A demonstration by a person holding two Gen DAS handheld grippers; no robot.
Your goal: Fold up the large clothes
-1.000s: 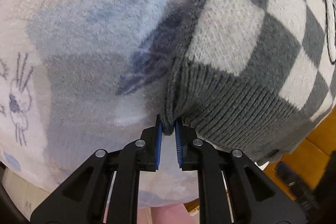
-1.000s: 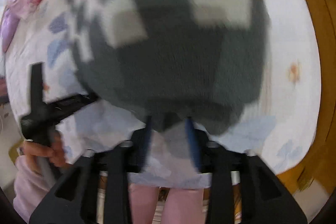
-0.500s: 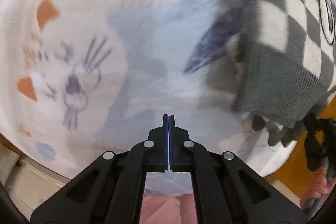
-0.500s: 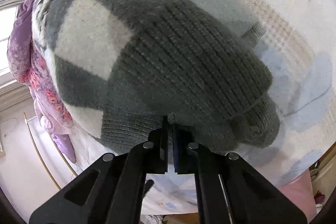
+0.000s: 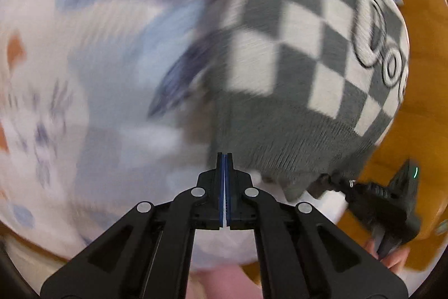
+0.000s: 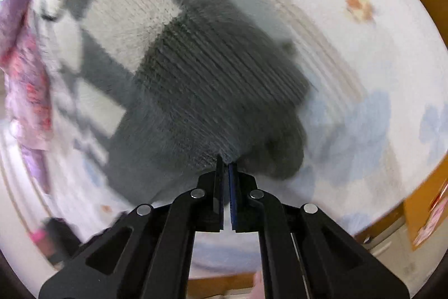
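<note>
Right wrist view: right gripper [image 6: 226,164] pinches sweater [image 6: 179,91] hem at 6 o'clock; left gripper [image 5: 224,159] pressed together, empty. Folding barely begun, I judge.

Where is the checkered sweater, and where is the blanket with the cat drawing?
grey and white checkered knit sweater [image 5: 294,52]: left wrist view, on a white square of its front.
white fleece blanket with blue patches [image 5: 117,91]: left wrist view, on a pale blue patch.
</note>
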